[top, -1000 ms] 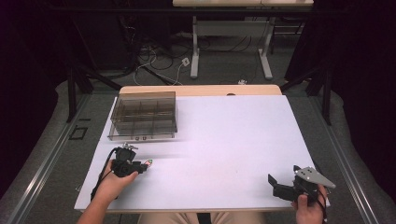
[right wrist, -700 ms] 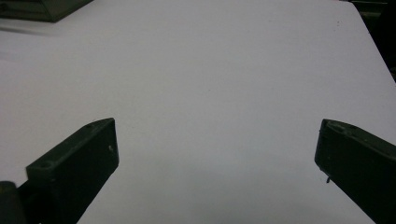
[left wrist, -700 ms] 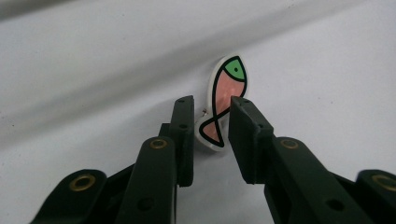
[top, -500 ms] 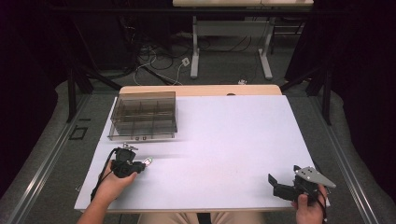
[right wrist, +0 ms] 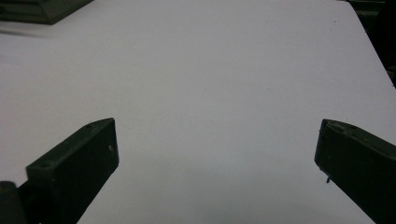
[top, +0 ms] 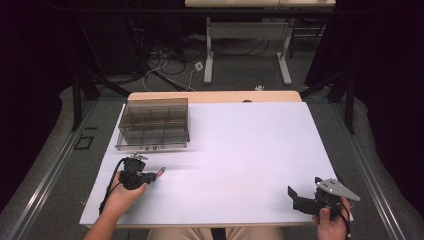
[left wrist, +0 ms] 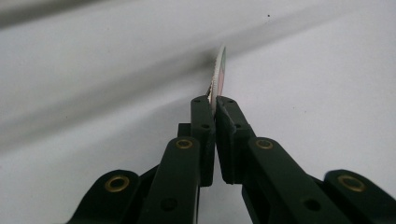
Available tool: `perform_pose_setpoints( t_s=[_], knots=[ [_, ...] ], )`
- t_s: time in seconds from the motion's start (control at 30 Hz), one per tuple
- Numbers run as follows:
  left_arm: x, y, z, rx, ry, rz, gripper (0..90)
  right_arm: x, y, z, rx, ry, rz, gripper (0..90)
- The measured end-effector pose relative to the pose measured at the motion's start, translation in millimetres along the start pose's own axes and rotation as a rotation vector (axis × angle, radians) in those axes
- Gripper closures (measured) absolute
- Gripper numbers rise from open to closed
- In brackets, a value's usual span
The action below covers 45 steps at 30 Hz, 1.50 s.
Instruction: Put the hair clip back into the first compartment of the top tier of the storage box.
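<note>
My left gripper [top: 156,174] lies low over the white table top [top: 240,150] at the front left, pointing right, with a person's hand around it. Its jaws have just been closing and now pinch a thin flat card-like piece [left wrist: 218,70], held edge-on and sticking out past the tips of the left gripper [left wrist: 215,100]. The piece [top: 161,171] shows as a small pale sliver from above. My right gripper [top: 295,195] rests at the front right corner, pointing left. The right gripper [right wrist: 215,140] stands open, with only bare table between its jaws.
A smoky clear plastic box [top: 155,125] with several compartments stands at the back left of the table, just beyond the left hand; its corner [right wrist: 42,9] shows far off in the right gripper view. Table legs and cables lie on the floor behind.
Both hands have stayed where they were. The left gripper's jaws look narrower at the tip than a second ago.
</note>
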<state>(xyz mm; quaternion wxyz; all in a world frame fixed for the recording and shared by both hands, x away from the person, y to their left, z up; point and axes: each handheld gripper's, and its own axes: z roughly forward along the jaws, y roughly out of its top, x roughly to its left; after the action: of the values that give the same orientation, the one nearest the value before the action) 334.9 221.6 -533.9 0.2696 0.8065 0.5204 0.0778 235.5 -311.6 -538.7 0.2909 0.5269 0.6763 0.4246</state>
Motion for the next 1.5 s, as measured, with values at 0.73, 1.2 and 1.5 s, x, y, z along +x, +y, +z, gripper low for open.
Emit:
perform_pose_setpoints(
  t_s=[0.73,1.2,1.5],
  knots=[
    [-2.1,5.5,-20.4,-0.095,0.041,0.030,87.4,-0.6,0.1,0.0,-0.013,0.000,0.003,0.0],
    [-7.4,7.5,-30.6,-0.163,0.046,0.044,87.4,-0.4,-0.1,1.2,-0.052,-0.018,0.003,0.0],
    [-4.7,7.0,-43.6,-0.222,0.033,0.036,87.4,-2.0,0.9,-1.7,-0.017,-0.006,0.004,0.0]
  ],
)
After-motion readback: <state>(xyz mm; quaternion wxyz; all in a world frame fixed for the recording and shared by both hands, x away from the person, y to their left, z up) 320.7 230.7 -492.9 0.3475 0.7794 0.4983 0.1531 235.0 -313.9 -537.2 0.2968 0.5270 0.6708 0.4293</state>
